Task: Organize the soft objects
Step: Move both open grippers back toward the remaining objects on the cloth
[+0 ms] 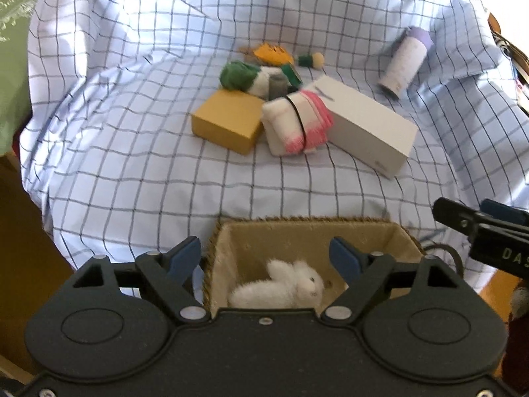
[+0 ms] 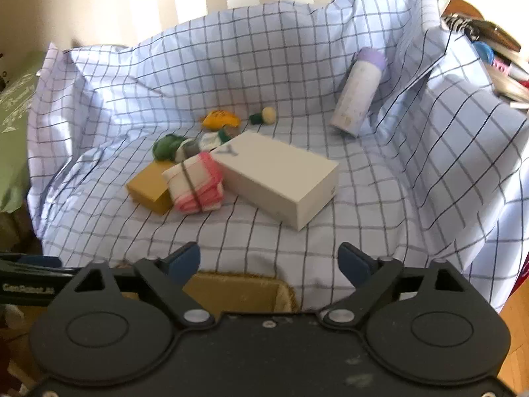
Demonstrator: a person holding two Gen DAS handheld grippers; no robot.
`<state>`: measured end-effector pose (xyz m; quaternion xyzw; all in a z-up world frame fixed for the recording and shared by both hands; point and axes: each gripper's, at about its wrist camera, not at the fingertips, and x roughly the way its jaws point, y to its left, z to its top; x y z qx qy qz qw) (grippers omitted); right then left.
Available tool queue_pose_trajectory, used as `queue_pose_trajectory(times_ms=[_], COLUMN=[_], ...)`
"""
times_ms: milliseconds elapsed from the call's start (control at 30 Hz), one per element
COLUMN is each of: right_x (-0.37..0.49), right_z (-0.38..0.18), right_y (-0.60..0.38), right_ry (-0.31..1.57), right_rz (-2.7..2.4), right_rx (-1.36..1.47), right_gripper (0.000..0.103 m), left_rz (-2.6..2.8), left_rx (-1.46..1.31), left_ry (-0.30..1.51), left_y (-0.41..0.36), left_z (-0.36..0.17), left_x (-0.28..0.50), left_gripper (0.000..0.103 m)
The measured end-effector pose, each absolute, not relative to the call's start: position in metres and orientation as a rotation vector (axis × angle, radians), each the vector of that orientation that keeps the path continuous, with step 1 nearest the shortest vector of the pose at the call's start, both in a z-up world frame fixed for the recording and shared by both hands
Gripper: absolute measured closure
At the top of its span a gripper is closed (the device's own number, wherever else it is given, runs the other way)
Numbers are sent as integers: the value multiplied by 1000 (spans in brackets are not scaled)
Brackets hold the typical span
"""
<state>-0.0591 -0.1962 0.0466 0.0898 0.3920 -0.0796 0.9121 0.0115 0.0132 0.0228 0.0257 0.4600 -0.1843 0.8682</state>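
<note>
A white plush rabbit (image 1: pixel 281 289) lies inside a woven basket (image 1: pixel 228 241) at the near edge of the checked cloth. My left gripper (image 1: pixel 266 258) is open and empty, just above the basket. My right gripper (image 2: pixel 269 263) is open and empty, over the basket's far rim (image 2: pixel 238 276); it shows at the right edge of the left wrist view (image 1: pixel 476 225). A folded white and pink towel (image 1: pixel 296 122) (image 2: pixel 195 183) bound with a band lies mid-cloth. Behind it lie a green and white plush (image 1: pixel 246 77) (image 2: pixel 172 147), an orange plush (image 1: pixel 271 53) (image 2: pixel 221 119) and a small green and cream toy (image 1: pixel 309 60) (image 2: pixel 264 115).
A yellow box (image 1: pixel 228 120) (image 2: pixel 148 190) lies left of the towel and a long white box (image 1: pixel 367 125) (image 2: pixel 277 178) right of it. A white bottle with a purple cap (image 1: pixel 405 61) (image 2: pixel 358 91) leans at the back right. The checked cloth (image 1: pixel 132 152) rises in folds around the edges.
</note>
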Motion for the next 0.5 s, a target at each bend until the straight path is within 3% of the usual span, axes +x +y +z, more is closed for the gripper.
queue_pose_trajectory(times_ms=[233, 500], right_x=[-38, -16], right_z=[42, 24], right_y=[-207, -229], right_ry=[783, 810], right_rz=[-237, -353], right_rx=[157, 119], right_gripper=[1, 1], left_rz=[-300, -207], left_rx=[84, 152], left_ry=[869, 855], left_y=[13, 19], left_z=[21, 9], left_x=[26, 54], left_gripper=[10, 7])
